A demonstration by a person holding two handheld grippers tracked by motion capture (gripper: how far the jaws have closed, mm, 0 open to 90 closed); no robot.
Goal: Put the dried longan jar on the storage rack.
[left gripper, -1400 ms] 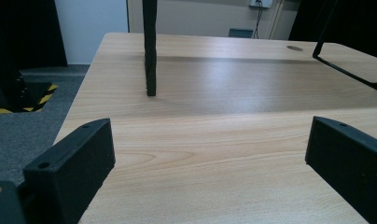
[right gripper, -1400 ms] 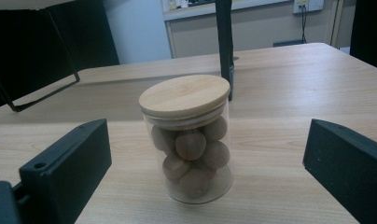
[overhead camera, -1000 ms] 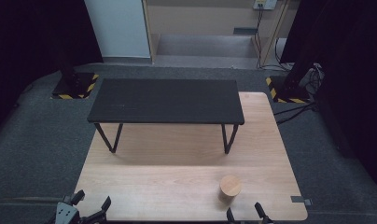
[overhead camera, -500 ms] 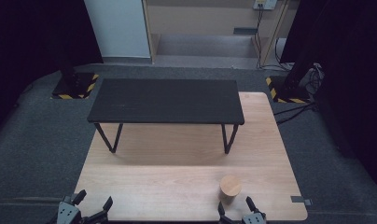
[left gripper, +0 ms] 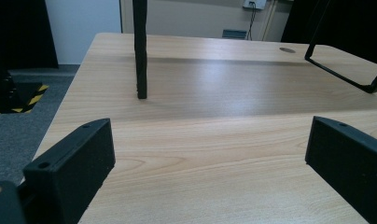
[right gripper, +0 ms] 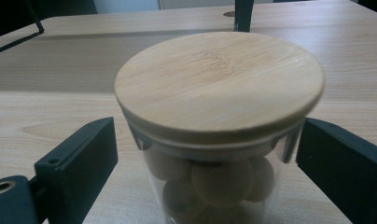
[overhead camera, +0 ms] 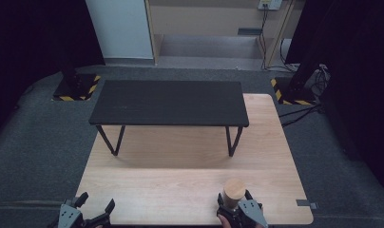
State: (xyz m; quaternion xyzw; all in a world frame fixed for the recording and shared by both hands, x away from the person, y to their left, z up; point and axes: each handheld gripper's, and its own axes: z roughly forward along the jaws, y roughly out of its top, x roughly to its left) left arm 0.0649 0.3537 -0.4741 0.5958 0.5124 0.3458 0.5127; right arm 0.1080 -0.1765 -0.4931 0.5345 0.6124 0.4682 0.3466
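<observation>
Right gripper view: round bamboo-lidded glass jar (right gripper: 219,140)

The left black two-jaw tool (overhead camera: 90,212) sits low at the near left with its jaws spread wide and nothing between them. The right black two-jaw tool (overhead camera: 236,209), grey-plated, has just been closing, its jaws flanking something without visibly pressing.

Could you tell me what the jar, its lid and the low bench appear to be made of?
Jar: clear glass or plastic, since the pale balls show through. Lid: light wood, perhaps bamboo, matte with visible grain. Low bench: matte black top on thin black legs, probably metal.
</observation>
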